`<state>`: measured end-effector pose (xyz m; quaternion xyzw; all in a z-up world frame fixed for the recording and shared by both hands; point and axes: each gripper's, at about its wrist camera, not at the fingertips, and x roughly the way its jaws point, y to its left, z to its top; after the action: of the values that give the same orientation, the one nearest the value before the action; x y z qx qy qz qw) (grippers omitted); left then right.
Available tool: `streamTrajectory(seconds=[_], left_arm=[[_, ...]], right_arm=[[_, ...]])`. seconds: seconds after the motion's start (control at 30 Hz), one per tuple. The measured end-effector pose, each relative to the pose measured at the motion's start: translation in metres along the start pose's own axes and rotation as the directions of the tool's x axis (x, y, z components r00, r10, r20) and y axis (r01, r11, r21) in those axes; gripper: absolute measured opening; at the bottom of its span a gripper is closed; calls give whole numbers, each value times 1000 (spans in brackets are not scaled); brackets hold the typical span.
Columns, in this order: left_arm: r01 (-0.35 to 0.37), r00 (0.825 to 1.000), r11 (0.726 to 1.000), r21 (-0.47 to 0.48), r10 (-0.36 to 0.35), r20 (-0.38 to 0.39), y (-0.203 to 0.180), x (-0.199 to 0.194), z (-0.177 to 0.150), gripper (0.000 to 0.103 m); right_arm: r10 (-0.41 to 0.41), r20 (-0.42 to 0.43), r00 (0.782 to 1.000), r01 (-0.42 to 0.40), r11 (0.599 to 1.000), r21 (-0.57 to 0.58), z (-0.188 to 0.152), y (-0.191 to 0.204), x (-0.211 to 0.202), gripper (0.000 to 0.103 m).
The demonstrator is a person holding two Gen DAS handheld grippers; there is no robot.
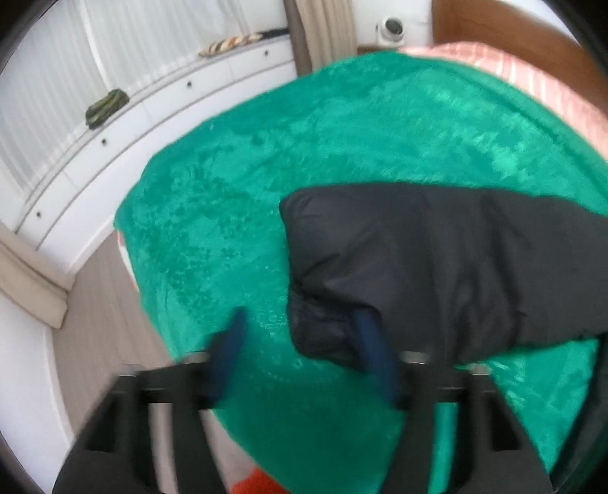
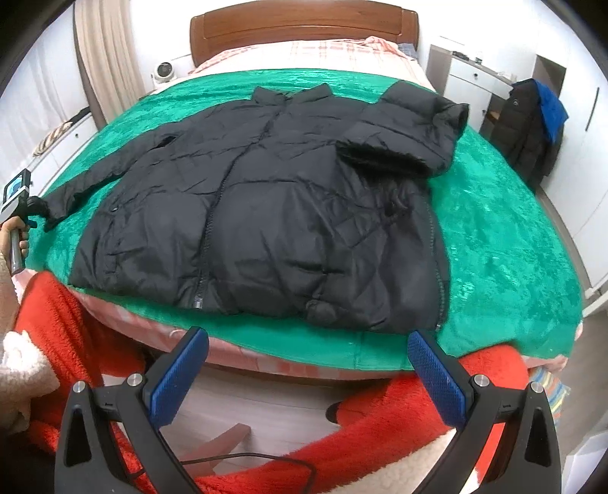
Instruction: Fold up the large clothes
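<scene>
A large black puffer jacket (image 2: 262, 205) lies front up on a green blanket (image 2: 505, 235) on the bed. Its right sleeve (image 2: 410, 129) is folded in over the chest; its left sleeve (image 2: 102, 171) stretches out flat. My left gripper (image 1: 300, 323) is open at the end of that sleeve (image 1: 437, 262), one blue finger (image 1: 374, 349) over the cuff and the other beside it over the blanket (image 1: 342, 133). It shows at the far left in the right wrist view (image 2: 34, 207). My right gripper (image 2: 307, 338) is open and empty, back from the bed's near edge below the hem.
A wooden headboard (image 2: 304, 32) and pink checked bedding (image 2: 323, 49) are at the far end. White drawers (image 1: 159, 102) run along the left wall. Dark coats (image 2: 532, 125) hang at the right. My red fleece clothing (image 2: 380, 429) fills the foreground.
</scene>
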<state>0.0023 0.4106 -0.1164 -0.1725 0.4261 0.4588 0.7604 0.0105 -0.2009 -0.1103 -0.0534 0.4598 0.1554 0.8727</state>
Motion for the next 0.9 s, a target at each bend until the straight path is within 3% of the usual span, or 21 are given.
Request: streamTrajectory(seconds=[0.1, 0.17, 0.23, 0.3, 0.37, 0.43, 0.5, 0.57, 0.6, 0.63, 0.67, 0.7, 0.73, 0.8, 0.87, 0.9], left_arm=[[46, 998, 999, 9, -46, 51, 1, -28, -7, 84], [77, 994, 996, 38, -80, 76, -4, -48, -14, 85], [97, 990, 993, 62, -103, 100, -10, -64, -22, 90], [114, 984, 989, 89, -125, 126, -18, -78, -34, 92], [129, 980, 985, 115, -145, 137, -28, -85, -45, 92], [161, 976, 977, 137, -178, 123, -40, -92, -54, 92], [179, 975, 972, 151, -196, 106, -49, -95, -58, 92], [190, 974, 968, 165, -207, 88, -56, -96, -62, 92], [190, 975, 967, 169, -205, 80, -57, -96, -64, 92], [188, 976, 967, 173, -203, 75, -57, -97, -64, 92], [187, 976, 967, 175, -203, 74, -55, -98, -65, 92], [187, 976, 966, 179, -203, 77, -52, -100, -65, 92], [184, 976, 966, 180, -201, 81, -48, -100, -65, 92], [178, 977, 967, 180, -196, 84, -43, -100, -66, 92], [184, 977, 968, 169, -199, 74, -40, -97, -67, 92], [194, 976, 967, 162, -207, 66, -40, -96, -67, 92]], right_arm=[[-4, 60, 998, 3, 1000, 9, 14, -21, -5, 103], [-72, 129, 989, 69, 997, 24, 31, -48, -10, 103], [-145, 214, 966, 143, 989, 25, 51, -73, -12, 103], [-175, 258, 950, 198, 978, -65, 76, -83, 1, 103], [-127, 268, 955, 190, 956, -224, 94, -72, 25, 103], [-122, 272, 955, 232, 877, -421, 106, -49, 64, 103], [-220, 291, 931, 348, 774, -530, 113, -35, 107, 102], [-285, 281, 916, 399, 711, -579, 121, -34, 142, 99], [-281, 250, 927, 375, 724, -579, 127, -40, 150, 77], [-255, 214, 943, 333, 764, -552, 135, -49, 148, 56], [-224, 185, 957, 287, 829, -479, 146, -65, 137, 36], [-214, 198, 957, 278, 876, -395, 155, -83, 121, 27], [-203, 234, 951, 264, 926, -269, 166, -113, 91, 23], [-213, 286, 934, 235, 971, -46, 178, -171, 40, 19], [-257, 326, 910, 219, 964, 150, 180, -233, -10, 18], [-304, 336, 891, 228, 942, 246, 178, -267, -36, 18]])
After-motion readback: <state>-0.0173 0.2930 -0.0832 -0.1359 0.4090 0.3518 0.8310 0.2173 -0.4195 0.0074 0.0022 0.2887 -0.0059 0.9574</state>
